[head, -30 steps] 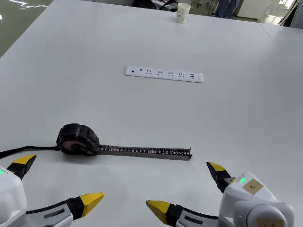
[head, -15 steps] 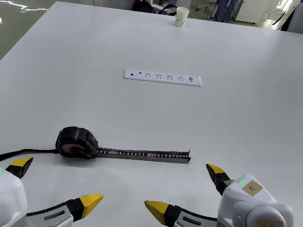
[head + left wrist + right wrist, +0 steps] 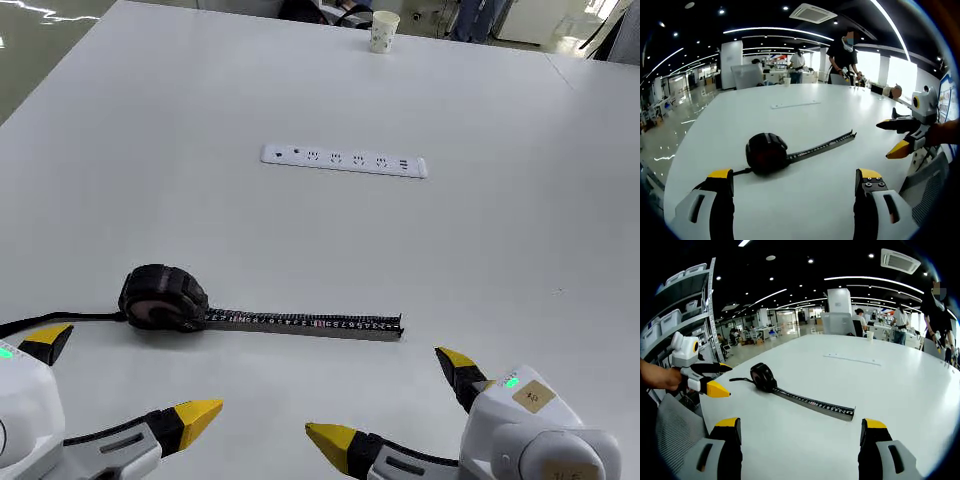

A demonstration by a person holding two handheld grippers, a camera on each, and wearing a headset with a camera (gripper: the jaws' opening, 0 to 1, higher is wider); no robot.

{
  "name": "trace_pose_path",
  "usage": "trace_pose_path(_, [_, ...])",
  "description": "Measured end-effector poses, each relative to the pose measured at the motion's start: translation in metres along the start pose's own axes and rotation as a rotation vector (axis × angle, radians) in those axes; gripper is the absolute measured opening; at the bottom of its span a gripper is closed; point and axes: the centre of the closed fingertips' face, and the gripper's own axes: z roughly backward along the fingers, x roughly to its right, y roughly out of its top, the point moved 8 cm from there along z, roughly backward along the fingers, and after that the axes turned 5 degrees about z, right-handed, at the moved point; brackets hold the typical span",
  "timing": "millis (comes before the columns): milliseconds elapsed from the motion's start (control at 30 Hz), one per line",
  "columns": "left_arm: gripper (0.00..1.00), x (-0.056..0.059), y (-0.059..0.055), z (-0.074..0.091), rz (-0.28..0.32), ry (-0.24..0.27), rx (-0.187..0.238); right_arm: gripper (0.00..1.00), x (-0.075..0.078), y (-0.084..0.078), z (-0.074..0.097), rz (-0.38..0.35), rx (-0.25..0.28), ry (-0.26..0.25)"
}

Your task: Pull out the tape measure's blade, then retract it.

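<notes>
Position: black round tape measure (image 3: pixel 163 297) sits at twelve o'clock of my left gripper (image 3: pixel 122 375); its dark printed blade (image 3: pixel 300 322) runs toward three o'clock, hooked tip (image 3: pixel 398 324) nearest my right gripper (image 3: pixel 390 395). Both jaws spread, empty.

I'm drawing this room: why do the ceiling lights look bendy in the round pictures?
Left gripper view: the fisheye lens bows the ceiling light strips into arcs. Right gripper view: same bowing, and the table edge curves. Head view: no bowing; the power strip looks straight and sharp.
</notes>
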Motion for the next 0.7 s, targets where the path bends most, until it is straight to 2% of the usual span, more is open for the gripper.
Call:
trace_pose_path(367, [0.98, 0.0052, 0.0005, -0.0028, 0.001, 0.003, -0.006, 0.99, 0.0021, -0.0001, 0.0008, 0.000, -0.003, -0.001])
trace_pose_path(700, [0.97, 0.0045, 0.0004, -0.0036, 0.006, 0.022, -0.015, 0.99, 0.0028, -0.0009, -0.0003, 0.010, -0.009, 0.004])
